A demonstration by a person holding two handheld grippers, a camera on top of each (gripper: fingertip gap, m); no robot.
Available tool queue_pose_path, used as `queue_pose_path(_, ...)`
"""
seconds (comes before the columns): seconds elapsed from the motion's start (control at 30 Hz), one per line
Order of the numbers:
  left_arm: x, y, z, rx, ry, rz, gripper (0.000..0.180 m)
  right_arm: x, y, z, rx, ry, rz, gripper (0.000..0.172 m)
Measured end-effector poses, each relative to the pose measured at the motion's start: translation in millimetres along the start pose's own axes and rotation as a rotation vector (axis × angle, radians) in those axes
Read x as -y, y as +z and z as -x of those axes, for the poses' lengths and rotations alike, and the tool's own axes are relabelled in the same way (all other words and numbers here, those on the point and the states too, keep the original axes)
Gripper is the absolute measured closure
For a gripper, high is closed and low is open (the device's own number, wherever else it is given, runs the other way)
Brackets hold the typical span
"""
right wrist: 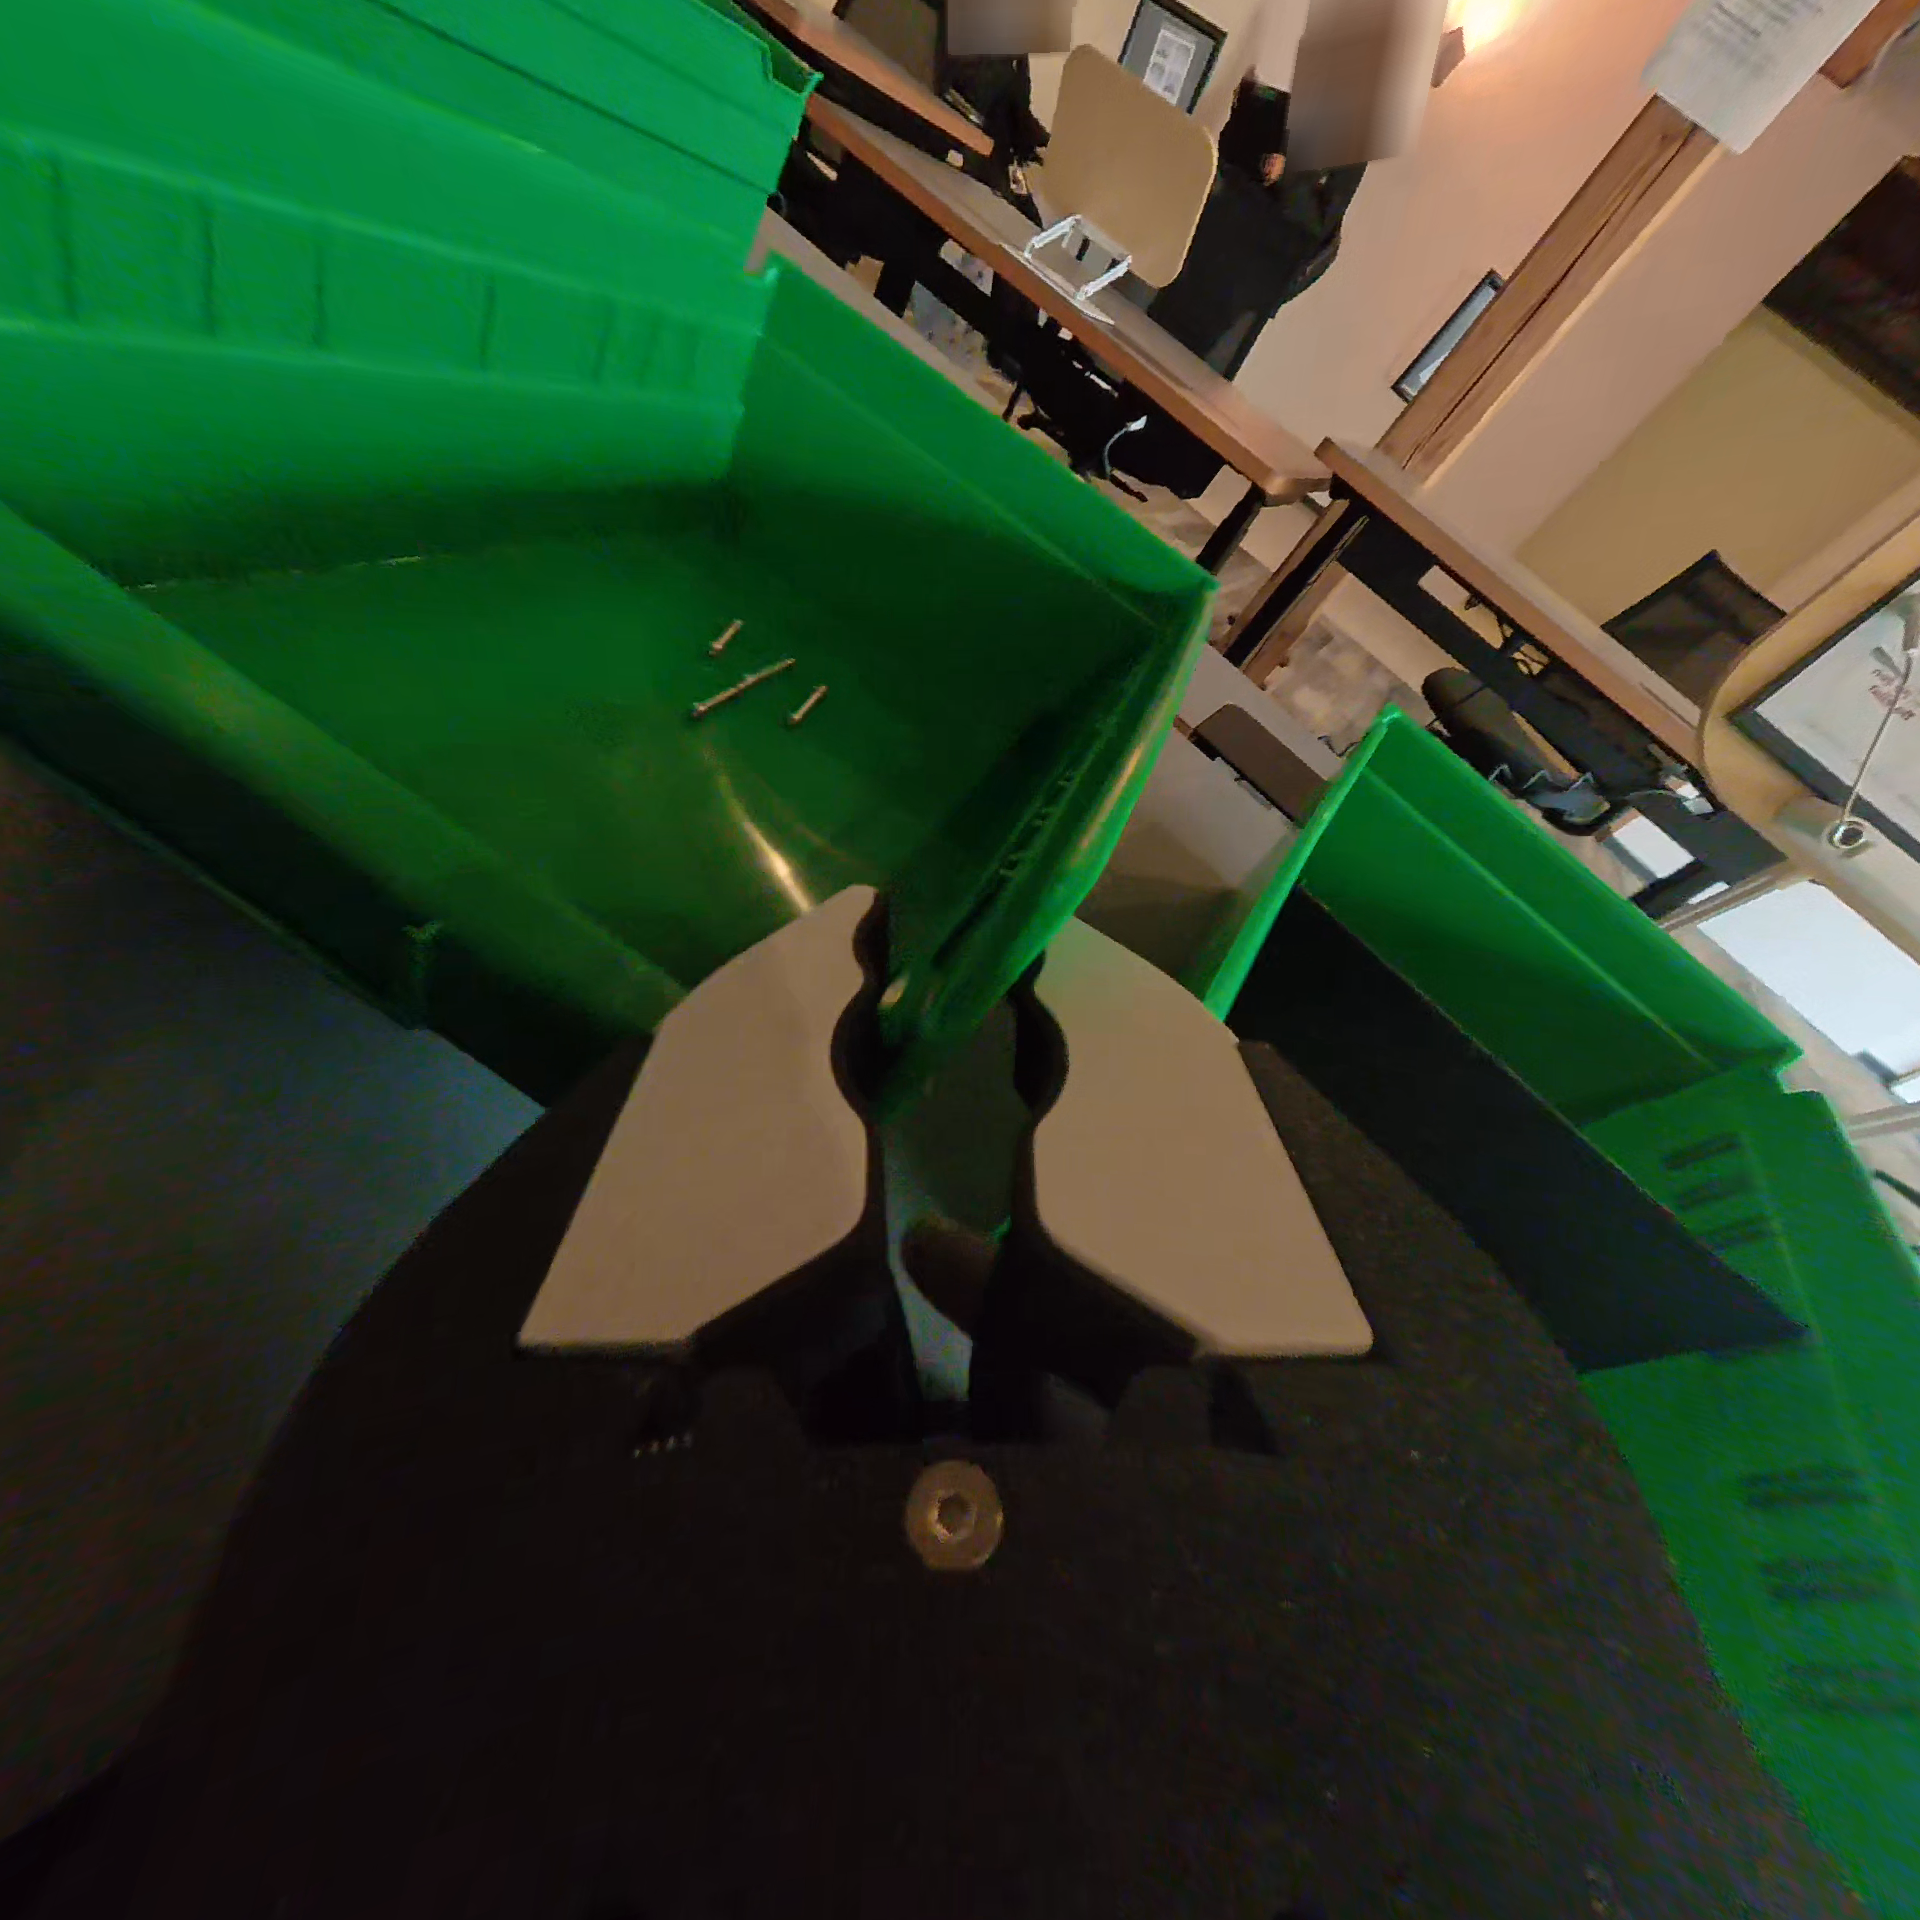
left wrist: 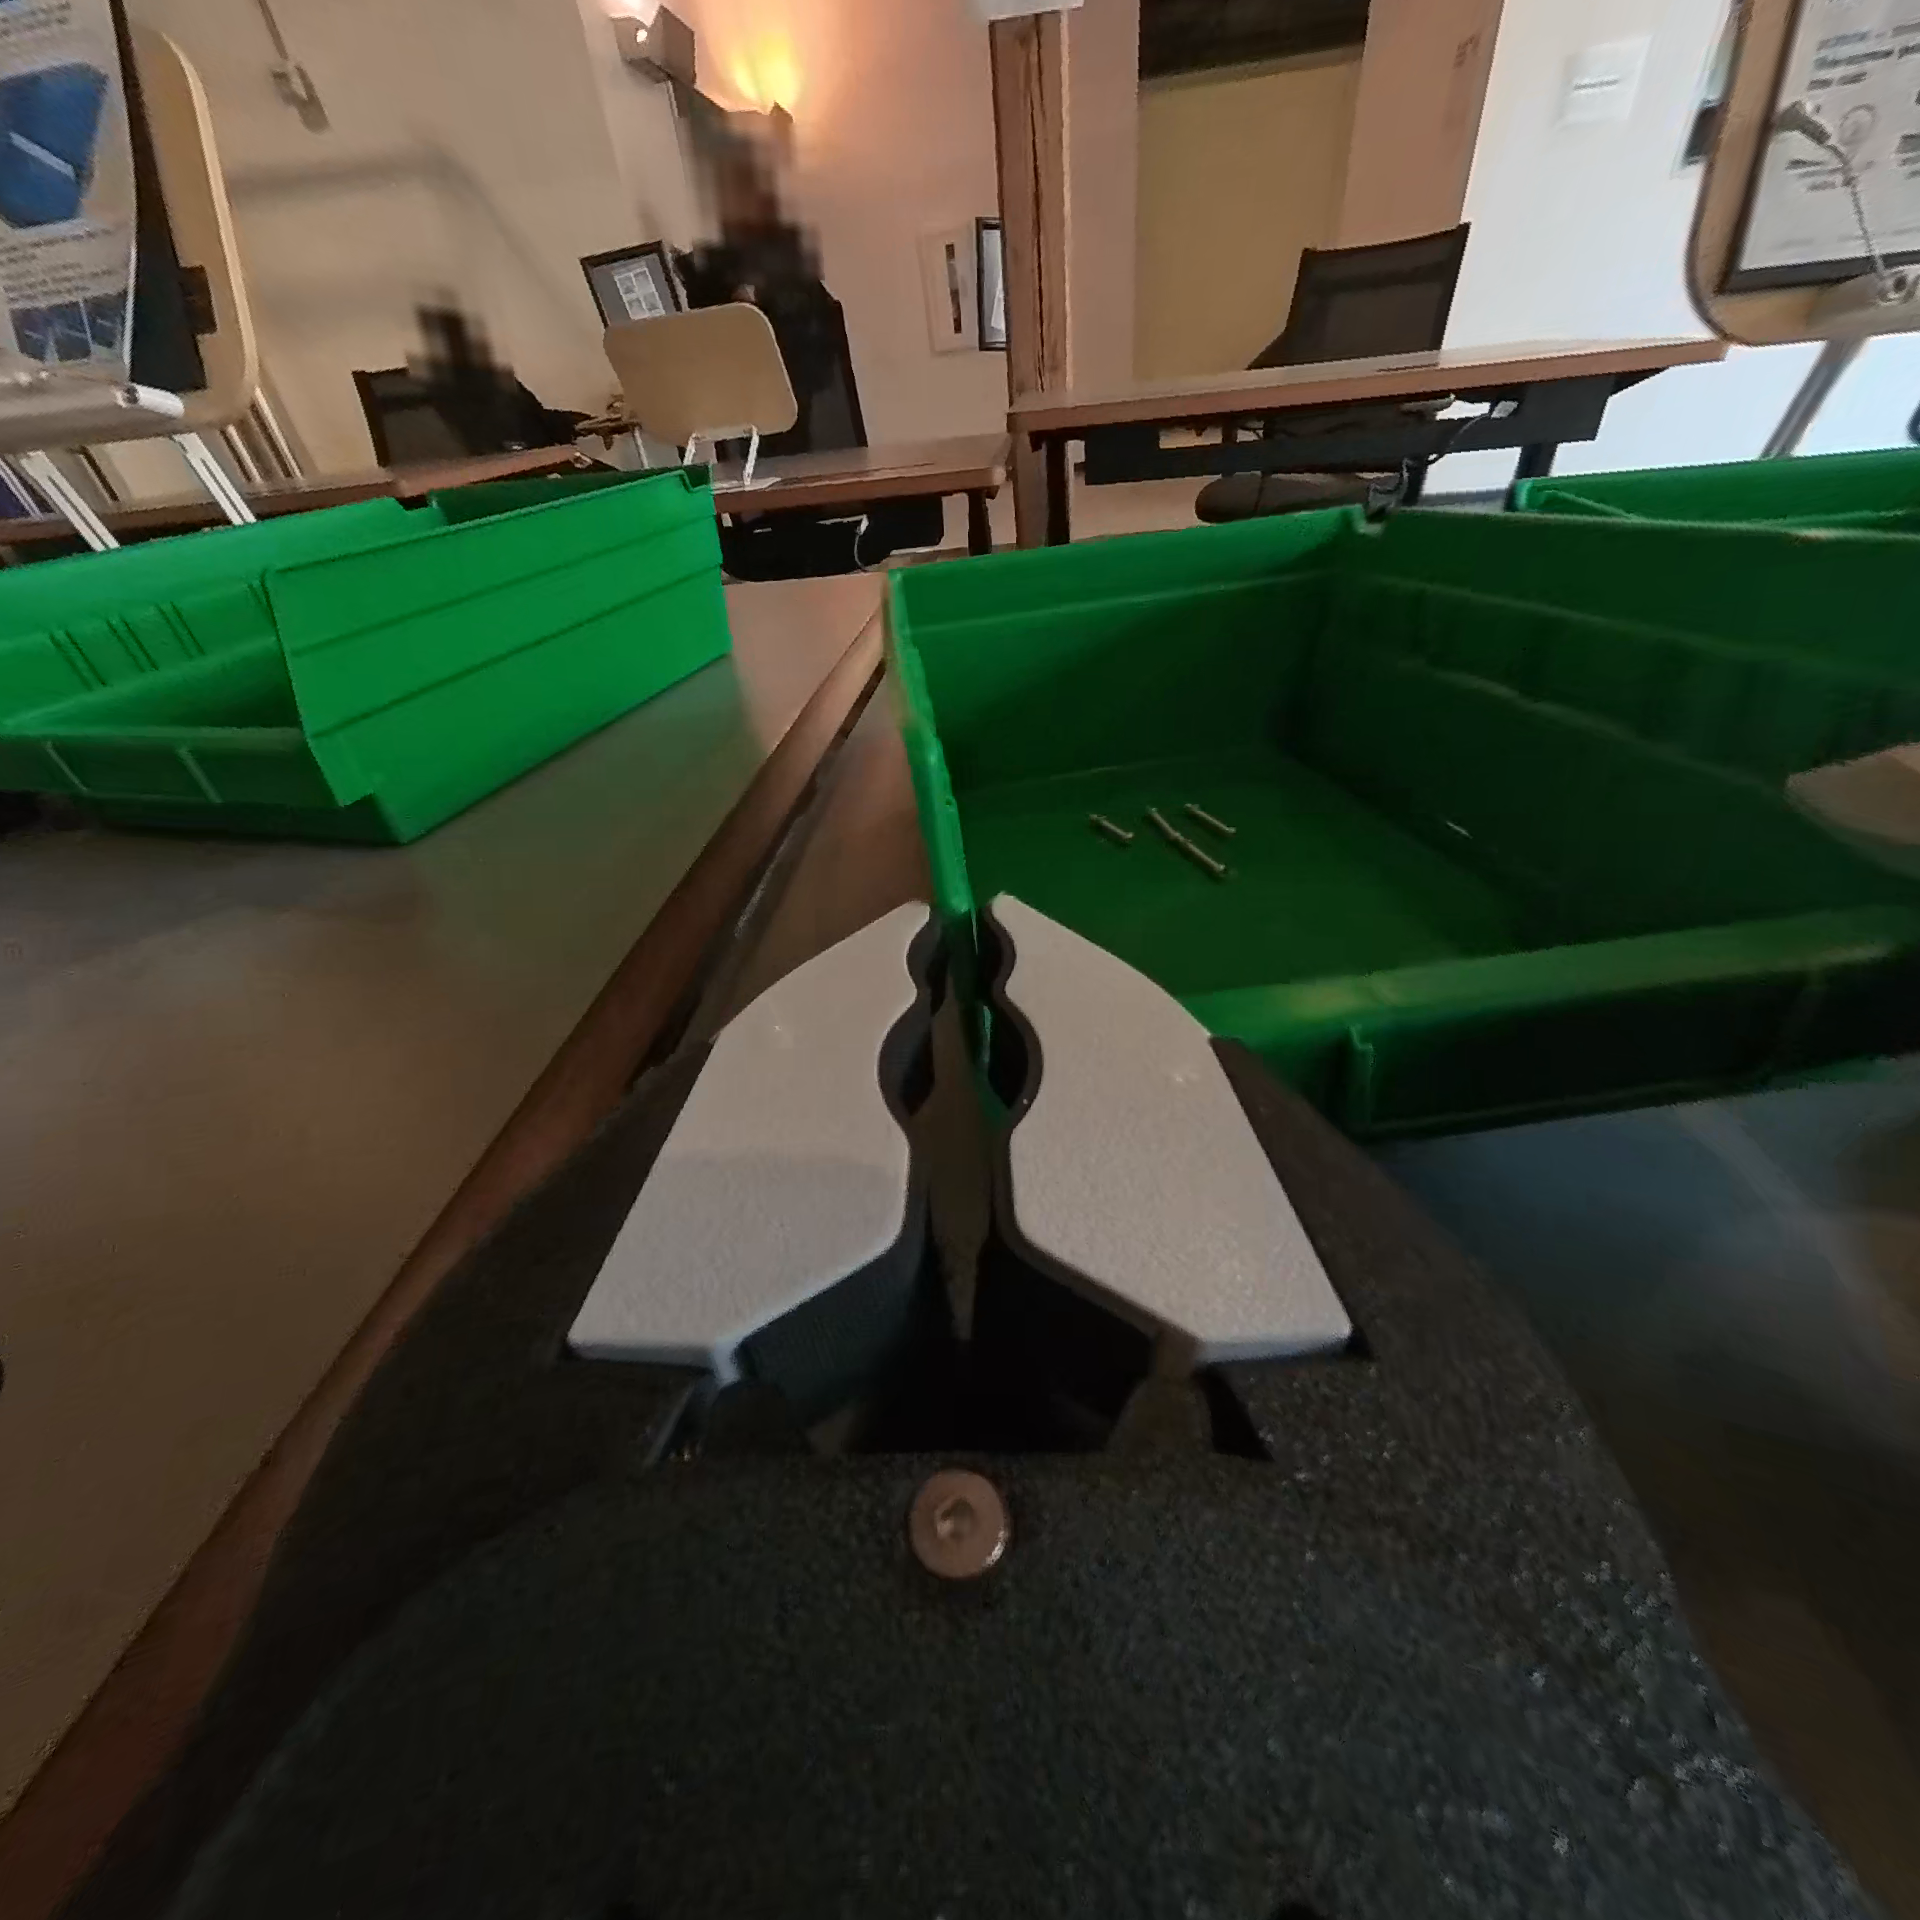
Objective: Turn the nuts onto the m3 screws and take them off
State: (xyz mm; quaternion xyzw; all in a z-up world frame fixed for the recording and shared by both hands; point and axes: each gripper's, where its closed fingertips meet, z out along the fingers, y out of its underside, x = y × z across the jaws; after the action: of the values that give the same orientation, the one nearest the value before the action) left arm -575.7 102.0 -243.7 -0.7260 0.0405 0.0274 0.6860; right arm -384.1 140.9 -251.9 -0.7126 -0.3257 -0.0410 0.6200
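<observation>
Pinching the green bin by opposite walls: left gripper clamped, right gripper straddling loosely, likely repositioning it; screws lie ahead inside.

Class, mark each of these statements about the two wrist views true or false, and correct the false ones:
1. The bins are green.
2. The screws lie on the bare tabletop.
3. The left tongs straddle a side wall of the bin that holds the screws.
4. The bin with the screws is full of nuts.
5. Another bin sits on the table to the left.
1. True: the bin is green.
2. False: the screws lie on the bin floor.
3. True: the left tongs close on the wall's rim.
4. False: only a few screws show; no nuts are visible.
5. True: a second green bin sits there on the table.
</observation>
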Motion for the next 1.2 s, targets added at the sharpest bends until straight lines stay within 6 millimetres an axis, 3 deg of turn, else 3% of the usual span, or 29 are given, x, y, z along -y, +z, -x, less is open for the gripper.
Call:
queue_pose_path(0.37,-19.2,12.5,10.8,0.066,-0.029,0.145,0.174,-11.8,-3.3,23.6,0.125,0.066,0.062,0.137)
queue_pose_path(0.57,-22.6,15.6,9.8,0.058,-0.046,0.171,0.172,-11.3,-3.6,23.1,0.151,0.107,0.061,0.12)
queue_pose_path(0.7,-20.2,11.3,12.9,0.07,-0.071,0.153,0.159,-9.4,-11.2,17.3,0.17,0.138,0.032,0.101)
queue_pose_path(0.83,-16.2,0.9,8.4,0.066,-0.06,0.143,0.135,-4.0,-31.8,6.6,0.235,0.218,-0.028,0.089)
queue_pose_path(1.0,11.1,-15.2,-19.6,0.008,-0.01,0.092,0.12,1.9,-62.4,-22.6,0.319,0.376,-0.084,0.079)
queue_pose_path(1.1,38.1,-25.1,-60.0,-0.106,0.021,0.043,0.118,9.5,-89.2,-60.4,0.312,0.504,-0.209,0.092)
queue_pose_path(1.2,71.8,-38.0,-111.9,-0.236,0.013,-0.057,0.128,-6.3,-110.8,-110.4,0.174,0.535,-0.26,0.104)
